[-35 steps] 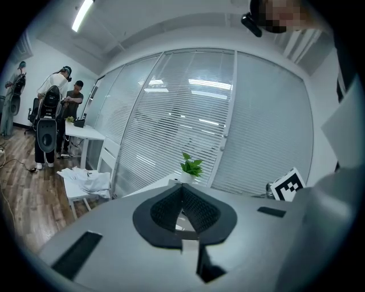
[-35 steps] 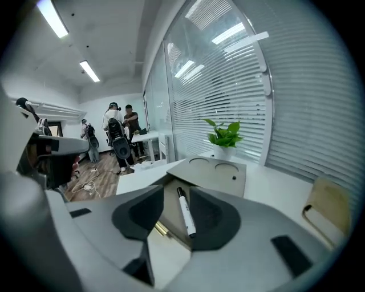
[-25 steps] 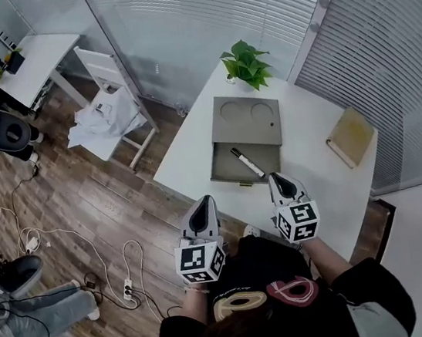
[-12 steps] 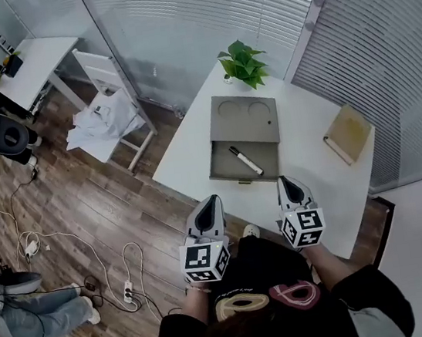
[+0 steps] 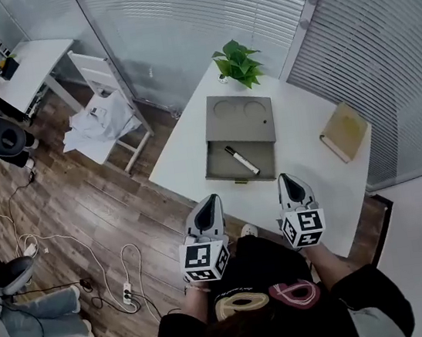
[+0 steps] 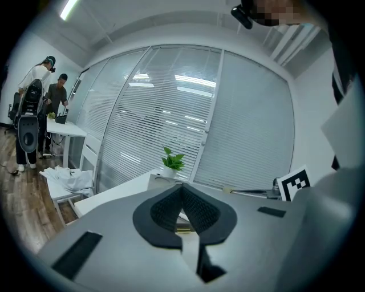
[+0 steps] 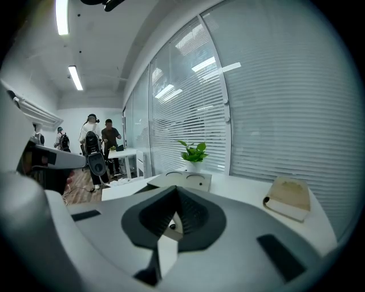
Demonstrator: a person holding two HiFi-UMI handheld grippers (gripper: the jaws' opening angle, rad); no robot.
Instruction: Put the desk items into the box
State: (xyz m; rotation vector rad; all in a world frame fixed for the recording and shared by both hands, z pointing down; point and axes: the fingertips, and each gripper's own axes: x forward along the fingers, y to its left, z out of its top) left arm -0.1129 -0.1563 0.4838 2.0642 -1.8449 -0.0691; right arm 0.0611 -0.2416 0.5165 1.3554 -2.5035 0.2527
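A grey box (image 5: 239, 119) with two round hollows in its lid stands on the white table (image 5: 182, 156), its drawer pulled out toward me. In the drawer lies a black-and-white marker (image 5: 242, 160). A tan notebook (image 5: 344, 132) rests at the table's right, also visible as the notebook (image 7: 290, 197) in the right gripper view. My left gripper (image 5: 210, 200) hangs off the table's near edge, shut and empty. My right gripper (image 5: 287, 180) is over the near edge just short of the drawer, shut with nothing in it. The box (image 7: 188, 181) shows beyond its jaws.
A potted plant (image 5: 239, 62) stands at the table's far corner behind the box. A white chair (image 5: 106, 112) with cloth on it is to the left. Cables (image 5: 90, 251) trail over the wood floor. People work at a desk (image 5: 25, 65) far left.
My right gripper has drawn back a little from the drawer toward me. The left gripper has hardly moved, and the marker still lies in the drawer.
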